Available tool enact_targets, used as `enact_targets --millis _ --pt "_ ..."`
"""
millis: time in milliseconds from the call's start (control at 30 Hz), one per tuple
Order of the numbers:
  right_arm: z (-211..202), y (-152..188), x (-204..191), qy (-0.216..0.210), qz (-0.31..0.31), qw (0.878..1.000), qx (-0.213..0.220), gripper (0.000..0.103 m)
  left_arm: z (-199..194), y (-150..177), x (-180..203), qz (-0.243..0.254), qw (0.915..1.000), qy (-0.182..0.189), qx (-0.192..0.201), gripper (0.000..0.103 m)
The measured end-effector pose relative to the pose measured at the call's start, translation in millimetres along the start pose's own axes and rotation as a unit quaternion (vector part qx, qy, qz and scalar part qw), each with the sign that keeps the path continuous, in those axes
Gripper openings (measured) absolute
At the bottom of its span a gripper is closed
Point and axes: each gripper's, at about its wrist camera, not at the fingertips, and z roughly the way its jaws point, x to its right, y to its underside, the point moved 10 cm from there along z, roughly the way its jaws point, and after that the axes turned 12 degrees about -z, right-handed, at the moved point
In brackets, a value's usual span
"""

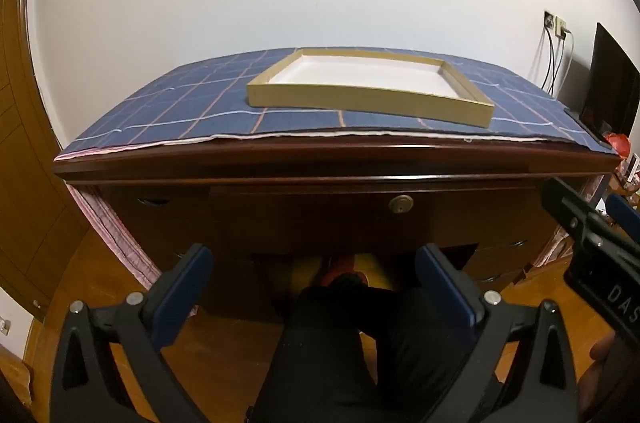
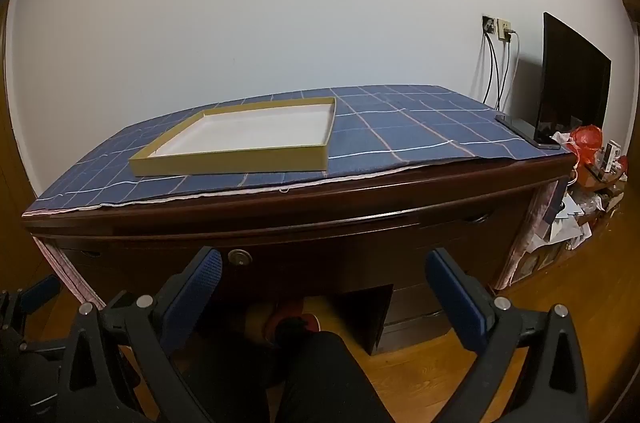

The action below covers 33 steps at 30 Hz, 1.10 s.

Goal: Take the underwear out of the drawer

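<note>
Shut drawer [image 1: 320, 219] behind open knee-space.

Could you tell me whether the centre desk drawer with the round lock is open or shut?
Shut: the centre drawer front, with its lock, sits flush under the desk edge.

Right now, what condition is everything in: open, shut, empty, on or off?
Left gripper: open, holding nothing.
Right gripper: open, holding nothing.
Middle drawer: shut.
Tray: empty, flat on the checked cloth.
Monitor: screen dark.
Wall sockets: cables plugged in.
</note>
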Motion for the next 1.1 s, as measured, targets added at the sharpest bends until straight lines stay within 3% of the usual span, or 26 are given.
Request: enact_targets --millis 1100 --pt "1.3 1.5 -0.3 -0.001 0.001 1.0 -0.003 0.103 -1.3 0.3 0.9 -0.001 1.0 0.0 0.002 0.103"
